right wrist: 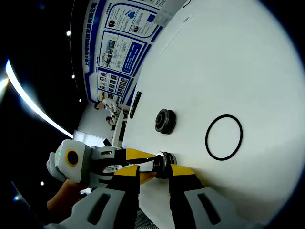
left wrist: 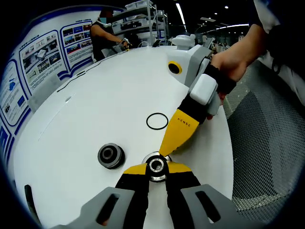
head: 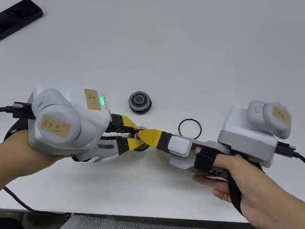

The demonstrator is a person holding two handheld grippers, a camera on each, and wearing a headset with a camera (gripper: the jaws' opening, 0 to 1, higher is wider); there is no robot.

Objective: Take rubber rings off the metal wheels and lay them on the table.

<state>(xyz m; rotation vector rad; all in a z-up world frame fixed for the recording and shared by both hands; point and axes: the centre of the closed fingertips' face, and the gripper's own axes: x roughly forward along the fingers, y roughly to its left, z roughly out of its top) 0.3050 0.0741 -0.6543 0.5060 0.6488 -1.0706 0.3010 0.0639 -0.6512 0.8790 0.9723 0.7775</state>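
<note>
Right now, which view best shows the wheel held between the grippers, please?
Left gripper view: the wheel faces the camera, hub visible. Right gripper view shows it edge-on; in the head view, jaws mostly hide it.

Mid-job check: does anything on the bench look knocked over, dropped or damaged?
Nothing stands out. The left gripper clamps the held wheel while the right gripper has its jaws at it. The loose ring lies flat on the table, the second wheel sits apart, and a phone lies at the far corner.
</note>
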